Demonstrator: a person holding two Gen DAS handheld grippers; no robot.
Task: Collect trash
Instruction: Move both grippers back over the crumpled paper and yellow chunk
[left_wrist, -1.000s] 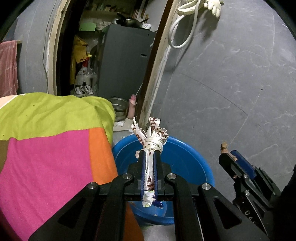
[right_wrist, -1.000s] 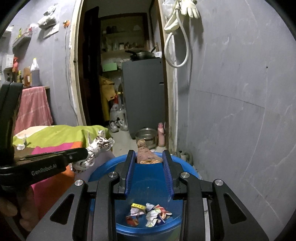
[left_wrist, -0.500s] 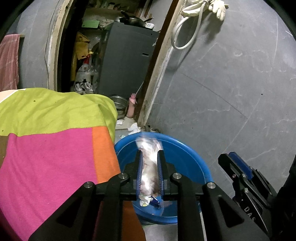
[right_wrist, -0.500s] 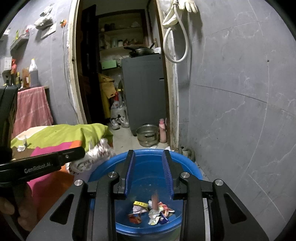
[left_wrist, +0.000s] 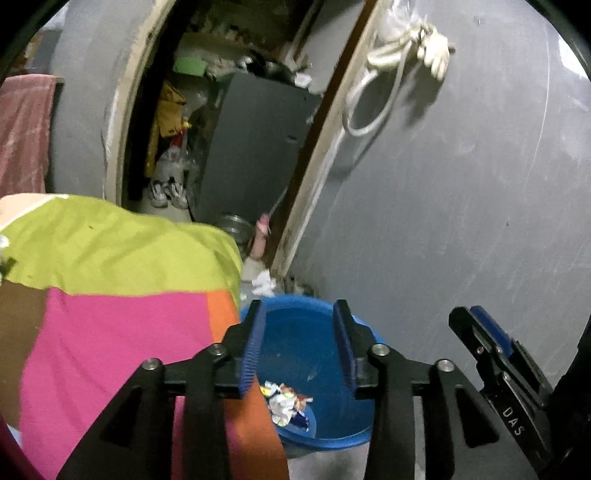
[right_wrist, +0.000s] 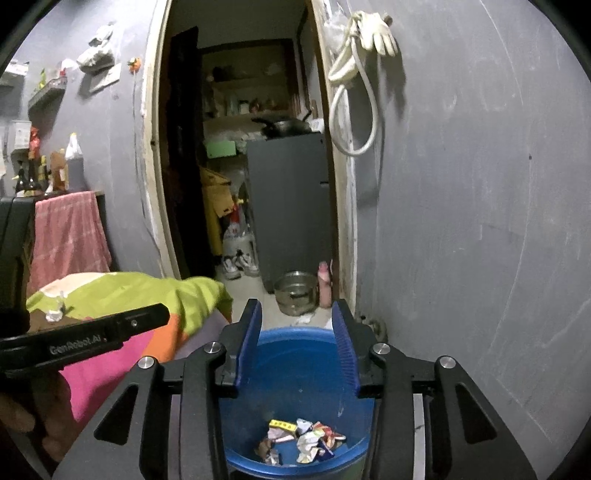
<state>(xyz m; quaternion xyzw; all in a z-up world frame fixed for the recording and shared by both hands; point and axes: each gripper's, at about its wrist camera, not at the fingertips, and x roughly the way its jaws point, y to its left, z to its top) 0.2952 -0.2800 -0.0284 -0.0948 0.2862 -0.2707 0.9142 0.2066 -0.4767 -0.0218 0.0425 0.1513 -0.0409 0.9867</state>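
closest to the camera in the left wrist view, the left gripper (left_wrist: 299, 343) has its two blue-padded fingers spread wide apart with nothing between them. it hangs above a blue plastic basin (left_wrist: 325, 321) that sits on the floor. a small heap of crumpled wrappers (left_wrist: 286, 404) lies at the bottom of the basin, toward its near side. part of the right gripper (left_wrist: 491, 350) shows at the right edge of this view, beside the basin.

in the right wrist view, the right gripper (right_wrist: 297, 345) is likewise parted wide and empty, also poised over the basin (right_wrist: 295, 338). the same wrappers (right_wrist: 301, 439) lie in a loose pile on the basin's floor: white, yellow, red and orange scraps. the left gripper (right_wrist: 92, 332) shows side-on at the left edge, gripped by a bare hand (right_wrist: 33, 410) at the lower left.

just left of the basin is a bed with a patchwork cover (left_wrist: 110, 295) in lime green, pink and orange. its edge overhangs near the basin's rim. one small white scrap (right_wrist: 54, 315) rests on the cover farther back.

to the right stands a grey plaster wall (right_wrist: 480, 221). a white hose loop and a pale rubber glove (right_wrist: 376, 33) hang high on it beside a doorway.

on the floor past the basin sit a steel bowl (right_wrist: 295, 291) and a small pink bottle (right_wrist: 324, 284) at the door frame. through the doorway stand a dark grey cabinet (right_wrist: 291, 206), a pair of shoes (right_wrist: 240, 266) and cluttered shelves. a pink towel (right_wrist: 68, 236) hangs at far left.
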